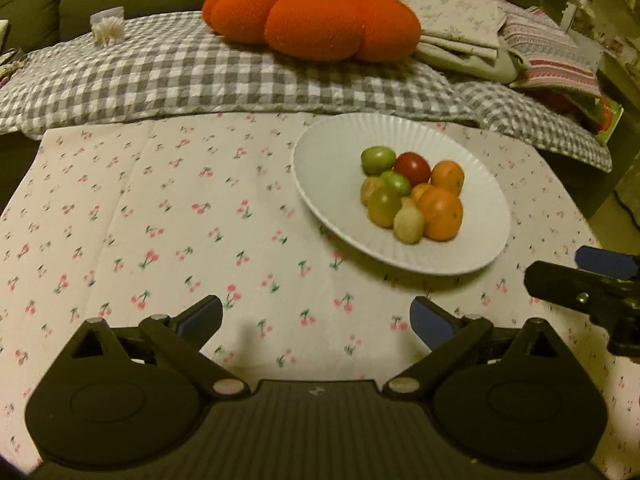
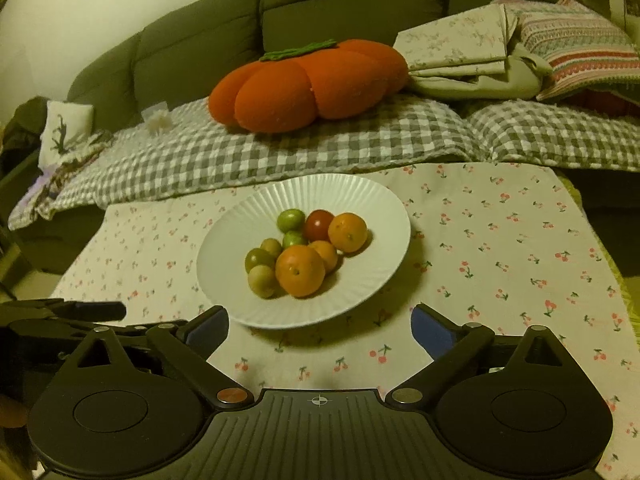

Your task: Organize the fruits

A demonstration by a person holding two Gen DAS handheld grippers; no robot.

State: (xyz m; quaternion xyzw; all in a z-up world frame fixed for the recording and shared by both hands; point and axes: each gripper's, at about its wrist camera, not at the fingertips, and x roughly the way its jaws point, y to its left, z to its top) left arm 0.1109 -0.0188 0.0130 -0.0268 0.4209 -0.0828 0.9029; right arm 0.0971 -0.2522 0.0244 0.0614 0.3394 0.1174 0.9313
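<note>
A white ribbed plate stands on a cherry-print cloth. It holds several small fruits in a pile: oranges, green fruits, a red one and yellowish ones. My left gripper is open and empty, above the cloth, short of the plate and to its left. My right gripper is open and empty, just in front of the plate's near rim. The right gripper also shows at the right edge of the left wrist view.
Behind the cloth lies a grey checked blanket with an orange pumpkin-shaped cushion and folded linens. A dark green sofa stands behind. A small jar of cotton swabs sits at the far left.
</note>
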